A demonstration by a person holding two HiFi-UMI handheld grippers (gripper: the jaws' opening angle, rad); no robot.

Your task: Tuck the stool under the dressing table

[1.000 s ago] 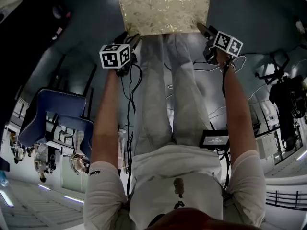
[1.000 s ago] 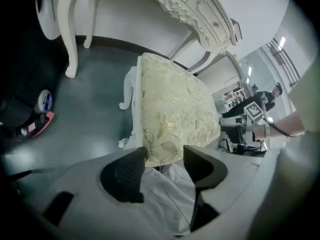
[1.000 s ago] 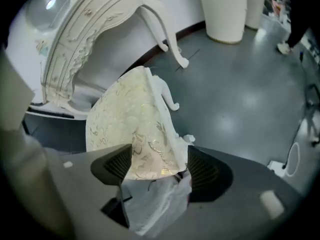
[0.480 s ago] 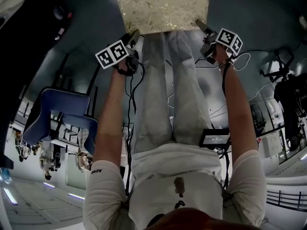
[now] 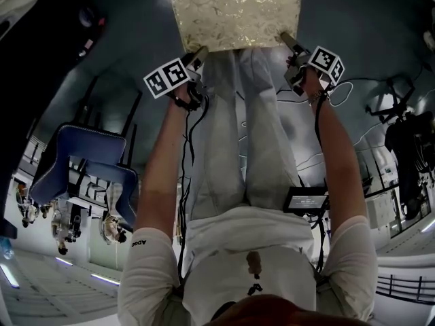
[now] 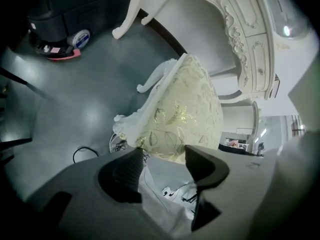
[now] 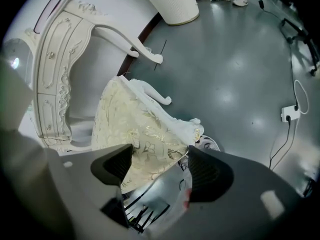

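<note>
Dim, fisheye-warped views; lights glare off floor (image 7: 240, 59).

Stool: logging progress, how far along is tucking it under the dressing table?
Done: left gripper and right gripper sit at the stool's near corners. In hand: left jaws have just been opening, right apart; neither grips it. Left: pushing it under the dressing table, which it stands outside.

**Cloth, Paint and Polish**

Cream woven cloth on the stool (image 5: 234, 12), top centre of the head view, shot through with glinting gold leaves. Carved legs (image 7: 150, 91) in smooth white paint. Same glossy off-white finish on the dressing table (image 6: 250, 44), upper right of the left gripper view. Grey floor (image 7: 235, 74), polished, slick with lamp glare.
</note>
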